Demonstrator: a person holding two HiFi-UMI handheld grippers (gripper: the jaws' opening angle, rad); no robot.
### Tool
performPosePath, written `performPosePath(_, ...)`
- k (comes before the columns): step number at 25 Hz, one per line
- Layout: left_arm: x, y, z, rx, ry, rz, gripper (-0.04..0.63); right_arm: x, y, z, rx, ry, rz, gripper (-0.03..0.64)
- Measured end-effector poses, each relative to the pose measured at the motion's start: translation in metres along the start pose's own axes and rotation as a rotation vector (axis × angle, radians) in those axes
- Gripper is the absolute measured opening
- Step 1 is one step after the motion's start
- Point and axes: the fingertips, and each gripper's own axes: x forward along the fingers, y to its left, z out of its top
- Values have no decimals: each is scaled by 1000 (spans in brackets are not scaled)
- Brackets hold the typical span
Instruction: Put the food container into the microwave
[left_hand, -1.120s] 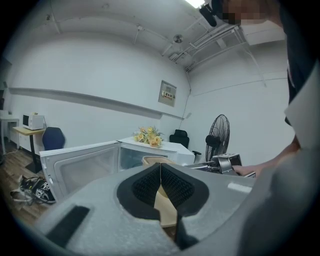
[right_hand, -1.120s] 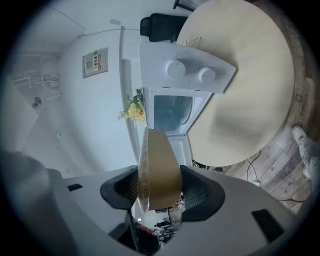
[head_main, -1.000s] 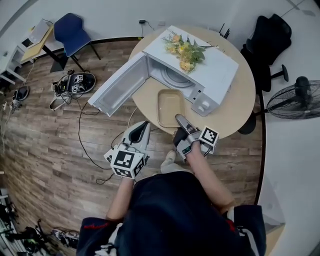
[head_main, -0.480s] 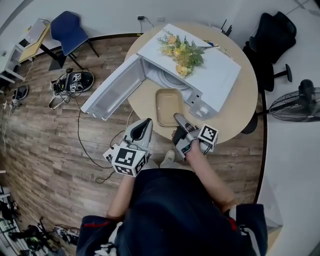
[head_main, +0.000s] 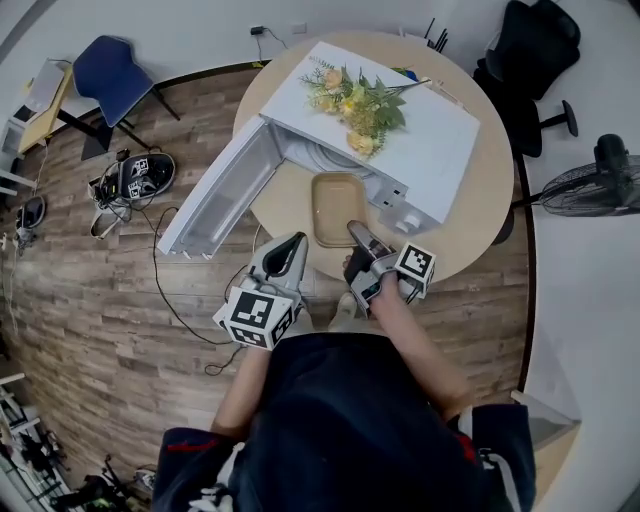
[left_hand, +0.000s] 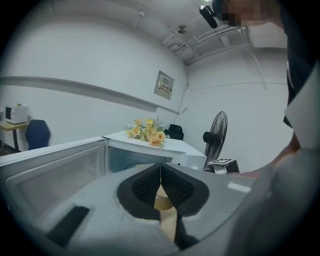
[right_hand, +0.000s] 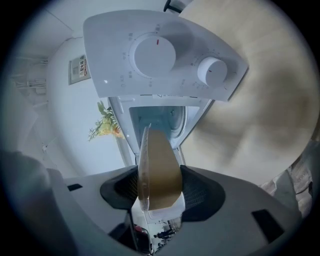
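The tan food container (head_main: 338, 208) lies level just in front of the open white microwave (head_main: 425, 135) on the round table (head_main: 468, 232). My right gripper (head_main: 356, 231) is shut on the container's near rim. In the right gripper view the container (right_hand: 159, 167) stands edge-on between the pads, pointing at the microwave cavity (right_hand: 157, 122) beside the dial panel (right_hand: 165, 60). The microwave door (head_main: 215, 205) hangs open to the left. My left gripper (head_main: 291, 244) is shut on nothing, at the table's near edge; its pads (left_hand: 172, 186) meet.
Yellow flowers (head_main: 355, 95) lie on top of the microwave. A standing fan (head_main: 600, 180) and a black chair (head_main: 530, 40) are to the right, a blue chair (head_main: 105, 70) and cables on the wooden floor (head_main: 80, 280) to the left.
The right gripper has carried the container a little closer to the microwave opening. The left gripper has stayed shut by the table edge. The head view has shifted slightly.
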Motion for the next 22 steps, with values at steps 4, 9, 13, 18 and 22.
performPosePath(4,10,17,3,34,31,-58,18,17,-5,3,32,-64,-16,232)
performPosePath(9,21,28,4,40,53,-136,18,42,-14,12,66,-134,-18,232)
performPosePath(13,23,41,-7,31,93,-165,18,58,-24,24,107,-221,-21,232)
performPosePath(18,25,50,-18,33,131,-193,18,77,-36,38,162,-297,0,232)
performPosePath(22,26,55,-25,30,156,-215,18,89,-44,48,163,-350,-12,232)
